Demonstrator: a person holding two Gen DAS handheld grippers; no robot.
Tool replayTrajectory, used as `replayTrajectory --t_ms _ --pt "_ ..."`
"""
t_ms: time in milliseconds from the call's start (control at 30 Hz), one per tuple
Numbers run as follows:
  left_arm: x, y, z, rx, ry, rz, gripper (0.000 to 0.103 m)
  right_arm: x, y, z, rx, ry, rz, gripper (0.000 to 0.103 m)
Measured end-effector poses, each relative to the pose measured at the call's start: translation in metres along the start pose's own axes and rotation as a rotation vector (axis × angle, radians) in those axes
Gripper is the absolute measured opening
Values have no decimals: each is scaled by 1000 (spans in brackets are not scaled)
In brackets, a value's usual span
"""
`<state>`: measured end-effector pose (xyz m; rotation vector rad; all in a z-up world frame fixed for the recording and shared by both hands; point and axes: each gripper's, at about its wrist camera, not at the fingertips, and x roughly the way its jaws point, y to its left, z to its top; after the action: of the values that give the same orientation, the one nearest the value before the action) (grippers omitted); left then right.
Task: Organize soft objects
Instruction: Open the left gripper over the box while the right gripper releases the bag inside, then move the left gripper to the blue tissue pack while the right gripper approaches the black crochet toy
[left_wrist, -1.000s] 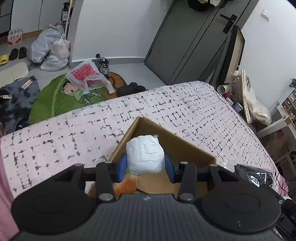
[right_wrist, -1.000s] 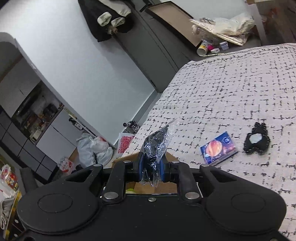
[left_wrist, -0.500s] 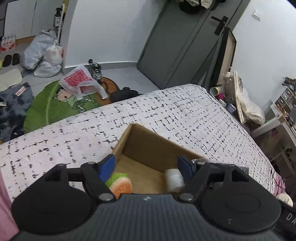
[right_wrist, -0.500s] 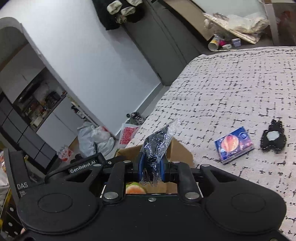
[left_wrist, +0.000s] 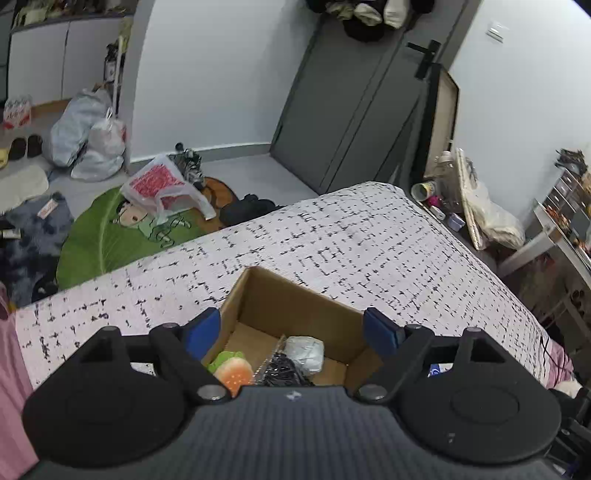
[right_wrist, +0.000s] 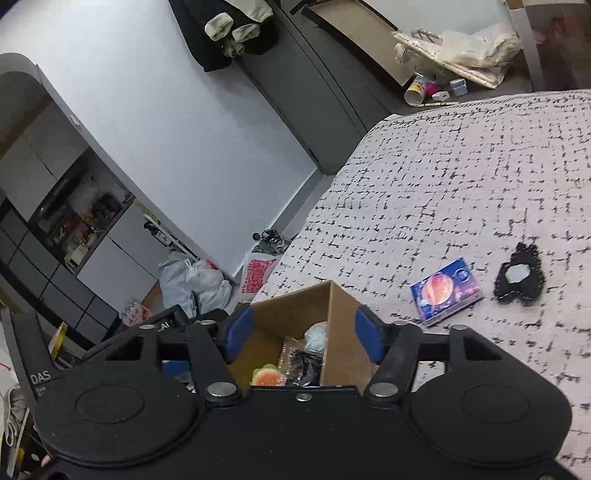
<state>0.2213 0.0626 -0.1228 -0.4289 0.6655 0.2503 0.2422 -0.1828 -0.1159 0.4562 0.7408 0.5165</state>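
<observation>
In the left wrist view, the left gripper (left_wrist: 291, 328) hangs over the cardboard box (left_wrist: 295, 295) on the bed (left_wrist: 332, 240), its blue pads spread wide with nothing between them; inside the box lie a burger-shaped plush (left_wrist: 232, 371), a black item in clear wrap (left_wrist: 280, 367) and a white bundle (left_wrist: 304, 354). In the right wrist view, the right gripper (right_wrist: 301, 334) also gapes empty above the box (right_wrist: 343, 332), while a small planet-printed box (right_wrist: 447, 290) and a black frilly piece (right_wrist: 519, 275) rest on the bed (right_wrist: 443, 184) beside it.

A bed covered in a white, black-flecked blanket (right_wrist: 461, 177) is seen carrying an open brown cardboard box (right_wrist: 343, 332); just beside the box a blue planet-printed packet (right_wrist: 447, 291) is laid, and beyond that a black lacy item (right_wrist: 519, 277).
</observation>
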Motion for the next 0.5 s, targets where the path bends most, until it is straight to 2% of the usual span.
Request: replayTrajectory --t_ms 100,233,500 --pt "-7 -10 0 24 3 -3 85 -8 -5 5 -23 4 -19 75" --pt "-14 -21 -2 45 -4 0 89 -18 -15 9 -20 13 -43 78" --pt "-25 -50 -7 87 -18 -14 90 -38 -32 16 -3 -12 -68 89"
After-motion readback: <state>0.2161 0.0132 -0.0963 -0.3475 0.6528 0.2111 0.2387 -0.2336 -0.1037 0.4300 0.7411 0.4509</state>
